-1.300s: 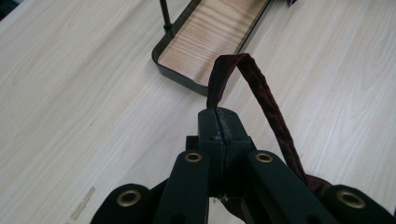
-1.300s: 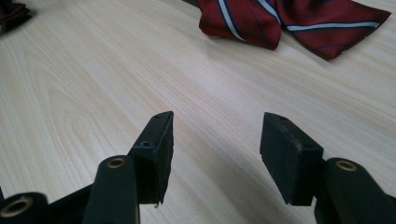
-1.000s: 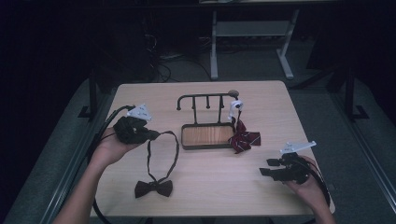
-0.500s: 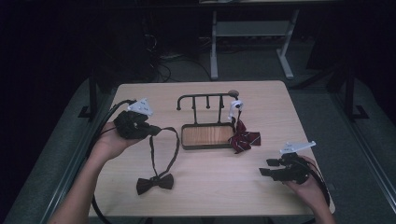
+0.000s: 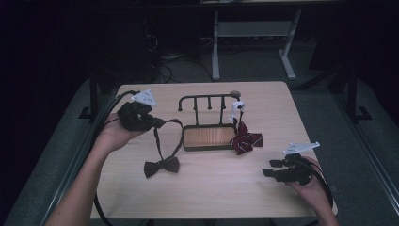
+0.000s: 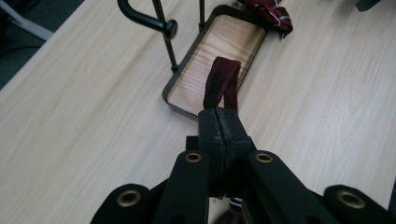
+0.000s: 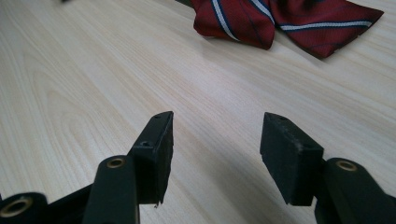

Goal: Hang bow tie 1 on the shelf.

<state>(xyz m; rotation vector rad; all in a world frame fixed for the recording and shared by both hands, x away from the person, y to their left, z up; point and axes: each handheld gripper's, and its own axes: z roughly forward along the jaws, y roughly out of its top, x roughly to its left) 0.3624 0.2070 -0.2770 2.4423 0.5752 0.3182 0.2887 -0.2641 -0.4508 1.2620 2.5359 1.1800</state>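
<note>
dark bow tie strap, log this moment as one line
left gripper shut on dark bow tie strap | bow on table | right gripper open, idle | striped bow tie beside rack

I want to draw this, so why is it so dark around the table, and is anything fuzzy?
High view: light falls on the table while the room behind stays nearly black. Left gripper view: the strap is sharp, the near gripper parts soft. Right gripper view: the striped bow tie looks slightly soft.

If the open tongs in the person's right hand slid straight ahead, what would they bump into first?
Probably the striped red bow tie; bare table lies between it and the right tongs, though depth is hard to judge.
</note>
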